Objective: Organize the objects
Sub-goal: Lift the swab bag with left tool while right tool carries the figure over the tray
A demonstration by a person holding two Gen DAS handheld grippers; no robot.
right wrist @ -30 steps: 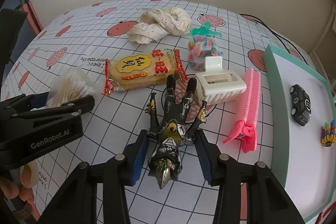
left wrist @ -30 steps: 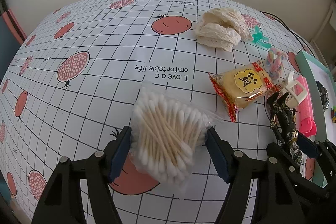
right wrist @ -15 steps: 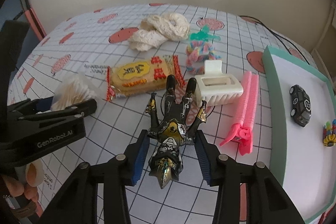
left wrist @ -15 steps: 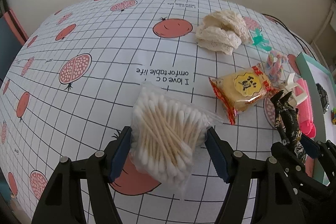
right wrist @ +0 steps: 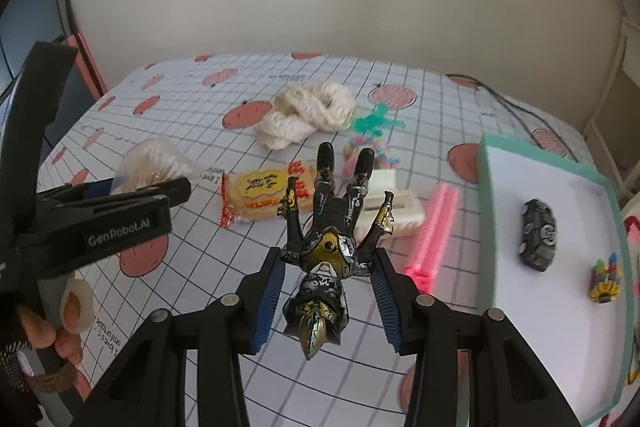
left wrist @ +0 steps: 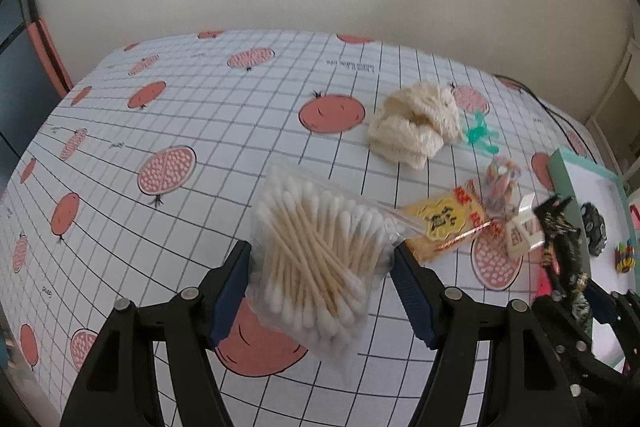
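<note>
I have the bag of cotton swabs (left wrist: 320, 259) pinched between the pads of my left gripper (left wrist: 322, 291), clear of the tablecloth (left wrist: 192, 115) as far as I can judge, and the black-and-gold action figure (right wrist: 328, 251) clamped at the torso in my right gripper (right wrist: 328, 291), head toward the camera and legs pointing away, also off the table. Both loads sit short of the teal-rimmed tray (right wrist: 486, 211) at my right, which so far holds only a small dark toy car (right wrist: 538, 241) and a little multicoloured piece (right wrist: 606, 281) I cannot make out through the blur. So I reckon the sorting is in its early part: two things binned, two in the air. On the cloth there remain the yellow snack packet (right wrist: 264, 197), the white hair claw (right wrist: 394, 213), the pink comb-like clip (right wrist: 434, 227), the pastel scrunchie (right wrist: 368, 151), the green clip (right wrist: 374, 121) and the cream lace bundle (right wrist: 308, 115), all loosely grouped near the tray's left edge.
</note>
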